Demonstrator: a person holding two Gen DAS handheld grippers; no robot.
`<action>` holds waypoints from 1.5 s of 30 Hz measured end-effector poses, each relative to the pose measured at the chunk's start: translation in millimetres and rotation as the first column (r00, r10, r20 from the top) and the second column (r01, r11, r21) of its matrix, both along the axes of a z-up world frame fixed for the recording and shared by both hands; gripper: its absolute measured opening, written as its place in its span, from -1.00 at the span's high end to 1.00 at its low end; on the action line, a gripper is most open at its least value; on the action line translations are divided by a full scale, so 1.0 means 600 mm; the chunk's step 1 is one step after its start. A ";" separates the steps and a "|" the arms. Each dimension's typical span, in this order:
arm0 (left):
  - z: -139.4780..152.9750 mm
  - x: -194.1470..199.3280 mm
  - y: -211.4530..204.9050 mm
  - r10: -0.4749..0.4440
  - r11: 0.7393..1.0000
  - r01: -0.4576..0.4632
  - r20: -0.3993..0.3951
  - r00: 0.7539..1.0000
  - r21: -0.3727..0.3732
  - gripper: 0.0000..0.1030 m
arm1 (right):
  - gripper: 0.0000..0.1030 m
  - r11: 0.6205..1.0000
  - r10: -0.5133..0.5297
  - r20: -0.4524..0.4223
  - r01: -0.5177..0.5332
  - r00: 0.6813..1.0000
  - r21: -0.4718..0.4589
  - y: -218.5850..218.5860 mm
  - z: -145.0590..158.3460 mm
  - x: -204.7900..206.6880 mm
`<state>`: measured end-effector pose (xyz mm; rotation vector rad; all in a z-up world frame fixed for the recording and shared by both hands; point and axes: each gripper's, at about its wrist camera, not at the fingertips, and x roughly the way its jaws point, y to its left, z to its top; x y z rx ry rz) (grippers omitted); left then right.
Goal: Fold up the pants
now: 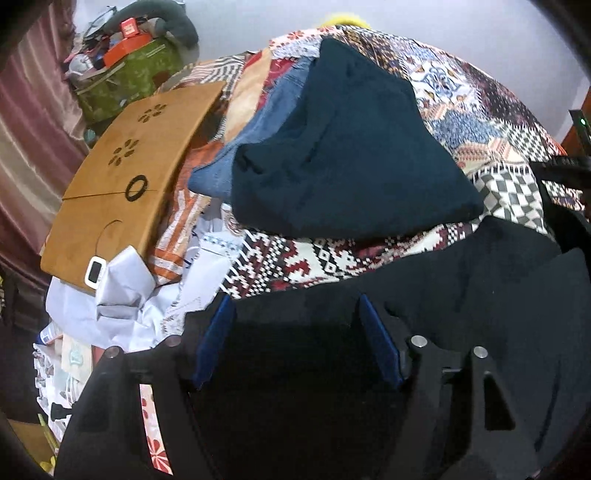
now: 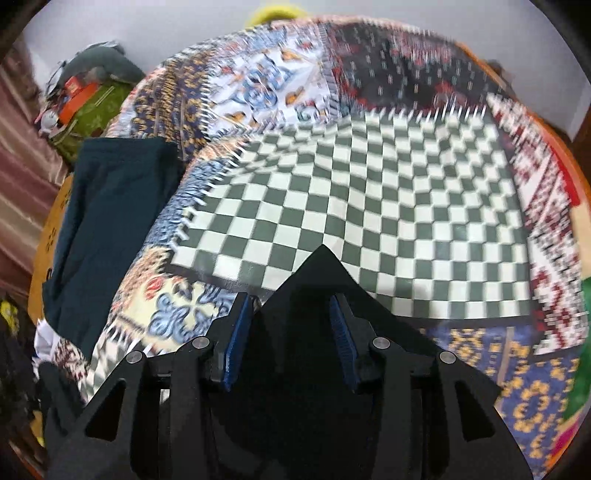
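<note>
Gripper jaws on our left gripper (image 1: pixel 295 332) stand apart over black pants (image 1: pixel 461 288) lying crumpled on the near edge of the patchwork bed cover (image 1: pixel 480 122); a folded teal garment (image 1: pixel 351 155) lies beyond. Our right gripper (image 2: pixel 291 332) stands part open, with a black pants corner (image 2: pixel 317 280) between the pads; whether they press it we cannot tell.

We saw a bed under a patchwork bedspread (image 2: pixel 369 192) against a pale wall (image 1: pixel 443 22). A pinkish curtain (image 1: pixel 26 122) hung at the left, near a wooden lap desk (image 1: pixel 122 184) and a cluttered green box (image 1: pixel 129 74).
</note>
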<state>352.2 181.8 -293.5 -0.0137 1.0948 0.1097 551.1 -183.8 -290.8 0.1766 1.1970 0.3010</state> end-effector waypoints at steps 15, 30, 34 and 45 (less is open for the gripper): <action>0.037 -0.037 -0.032 -0.036 0.999 0.036 0.017 0.999 0.017 -0.36 | 0.91 0.999 -0.031 0.117 0.030 0.993 0.018 -0.074 0.100 -0.096; 0.119 -0.162 -0.053 -0.065 0.998 0.063 0.094 0.993 0.023 -0.66 | 0.92 0.994 -0.106 0.375 0.109 0.921 0.013 -0.219 0.313 -0.416; 0.123 -0.191 -0.038 -0.041 0.999 0.039 0.087 0.995 0.015 -0.66 | 0.92 0.992 -0.112 0.363 0.123 0.925 -0.005 -0.233 0.292 -0.487; 0.090 -0.243 0.003 0.060 0.998 -0.059 0.039 0.997 -0.030 -0.66 | 0.92 0.985 -0.169 0.164 0.173 0.972 -0.015 -0.256 0.132 -0.611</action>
